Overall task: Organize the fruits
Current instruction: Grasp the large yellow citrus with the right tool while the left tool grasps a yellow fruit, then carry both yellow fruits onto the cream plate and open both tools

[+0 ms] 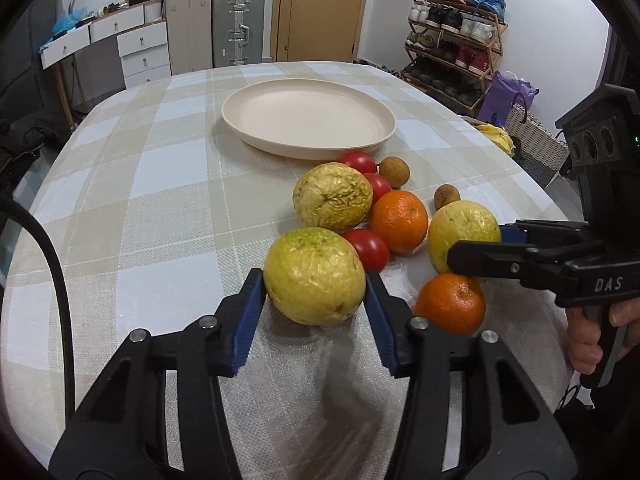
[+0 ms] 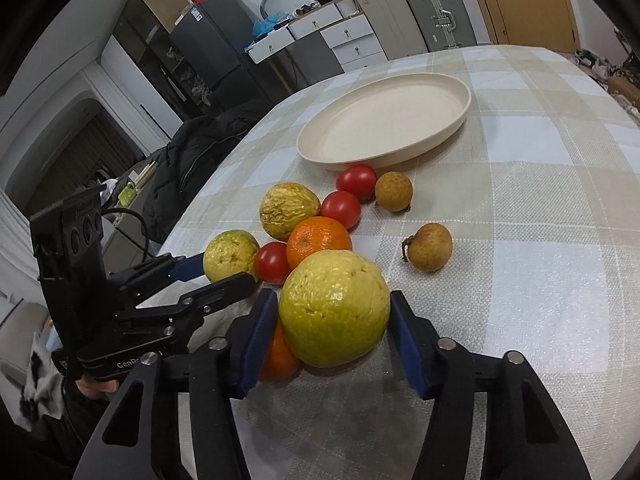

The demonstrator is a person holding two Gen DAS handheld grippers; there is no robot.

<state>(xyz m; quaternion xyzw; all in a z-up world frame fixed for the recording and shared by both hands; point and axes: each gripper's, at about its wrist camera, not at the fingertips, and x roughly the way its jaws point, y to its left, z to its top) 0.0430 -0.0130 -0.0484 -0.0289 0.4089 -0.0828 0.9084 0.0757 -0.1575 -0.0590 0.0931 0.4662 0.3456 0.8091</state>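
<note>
Fruit pile, near side of the checked tablecloth (image 1: 160, 200): both hands are at the grasping step, the left gripper (image 1: 315, 280) with its blue pads against the sides of a yellow-green guava (image 1: 315, 276) at the near left of the pile, the right gripper (image 2: 334, 312) likewise clamped on a second guava (image 2: 335, 307) at the near right, an orange (image 2: 278, 354) touching it underneath. Destination, by judgement: the empty cream plate (image 1: 384, 120), farther off just past the tomatoes; the next move calls for lifting each guava clear without rolling its neighbours, then carrying it over the rim.
</note>
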